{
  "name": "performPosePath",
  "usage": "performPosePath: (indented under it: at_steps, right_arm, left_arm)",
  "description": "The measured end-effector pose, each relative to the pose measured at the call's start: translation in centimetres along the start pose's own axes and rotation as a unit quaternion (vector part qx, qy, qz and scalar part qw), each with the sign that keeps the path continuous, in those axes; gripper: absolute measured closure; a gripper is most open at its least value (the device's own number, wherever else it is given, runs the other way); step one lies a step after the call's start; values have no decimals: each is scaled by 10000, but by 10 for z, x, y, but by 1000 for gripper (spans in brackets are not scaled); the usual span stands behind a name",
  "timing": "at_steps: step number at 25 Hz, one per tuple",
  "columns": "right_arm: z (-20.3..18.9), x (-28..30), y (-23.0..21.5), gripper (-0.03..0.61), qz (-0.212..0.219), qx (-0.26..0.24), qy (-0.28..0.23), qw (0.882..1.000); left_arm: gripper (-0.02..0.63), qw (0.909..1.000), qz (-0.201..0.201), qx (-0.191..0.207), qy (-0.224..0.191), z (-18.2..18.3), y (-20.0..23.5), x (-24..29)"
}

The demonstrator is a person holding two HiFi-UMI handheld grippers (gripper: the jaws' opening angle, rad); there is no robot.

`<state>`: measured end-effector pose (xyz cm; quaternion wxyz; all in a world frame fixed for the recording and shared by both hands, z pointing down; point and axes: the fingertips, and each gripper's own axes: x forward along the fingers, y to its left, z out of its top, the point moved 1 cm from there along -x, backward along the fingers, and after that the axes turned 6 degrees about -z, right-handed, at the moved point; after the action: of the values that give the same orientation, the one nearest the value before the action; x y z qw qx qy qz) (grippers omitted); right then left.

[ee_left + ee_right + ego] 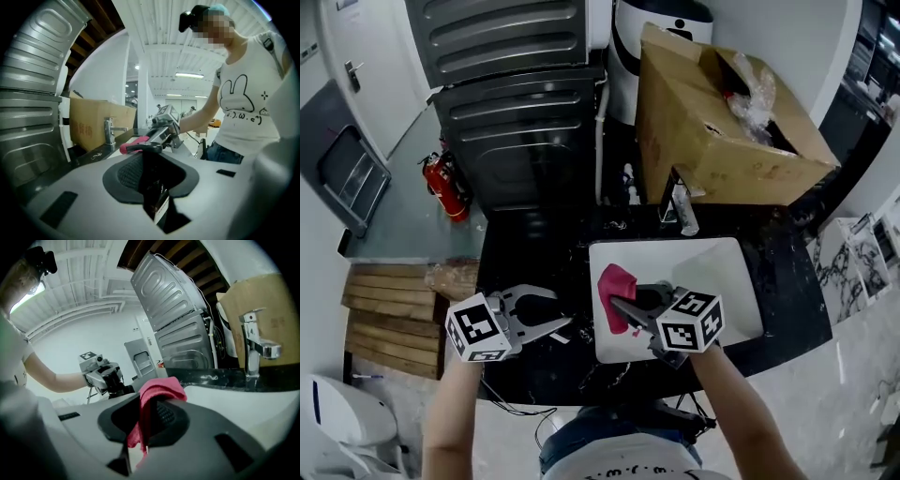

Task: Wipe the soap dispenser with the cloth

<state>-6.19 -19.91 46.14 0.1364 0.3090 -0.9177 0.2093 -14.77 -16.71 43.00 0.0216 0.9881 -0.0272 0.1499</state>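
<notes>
In the head view my left gripper [553, 309] hovers over the black counter, left of the sink. It is shut on a dark soap dispenser [152, 185] that carries a small label and fills the gap between its jaws. From the right gripper view that dispenser [102, 377] shows as a black cylinder in the left gripper [107, 380]. My right gripper [623, 307] is over the left part of the white sink [722, 272], shut on a red cloth [615, 286]. The cloth [159, 390] bunches over the jaws and hangs down between them. The two grippers face each other, a short way apart.
A chrome faucet [680, 204] stands at the sink's back edge, with a large open cardboard box [712, 122] behind it. Grey ribbed appliances [520, 141] stand at the back left. A fire extinguisher [445, 183] and wooden pallets [384, 314] are on the floor to the left.
</notes>
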Motion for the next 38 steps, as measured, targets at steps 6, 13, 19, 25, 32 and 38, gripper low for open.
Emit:
performPosePath:
  at_steps: [6, 13, 19, 25, 32, 38]
  right_arm:
    - [4, 11, 9, 529, -82, 49, -93, 9999]
    - [6, 19, 15, 529, -145, 100, -177, 9997]
    - [6, 17, 21, 529, -539, -262, -128, 9981]
    - [-2, 25, 45, 529, -349, -402, -43, 9986]
    - [-14, 28, 38, 529, -419, -266, 86, 9987]
    - [-14, 20, 26, 529, -418, -175, 131, 9989]
  left_arm:
    - [520, 9903, 890, -472, -953, -15, 20, -32]
    - [506, 9821, 1631, -406, -851, -24, 23, -36]
    - [518, 9347, 3250, -1100, -928, -23, 31, -33]
    - [509, 8328, 4884, -2361, -1102, -23, 44, -32]
    - [517, 9138, 3694, -1563, -641, -19, 41, -15]
    - [520, 9976, 543, -413, -125, -21, 11, -15]
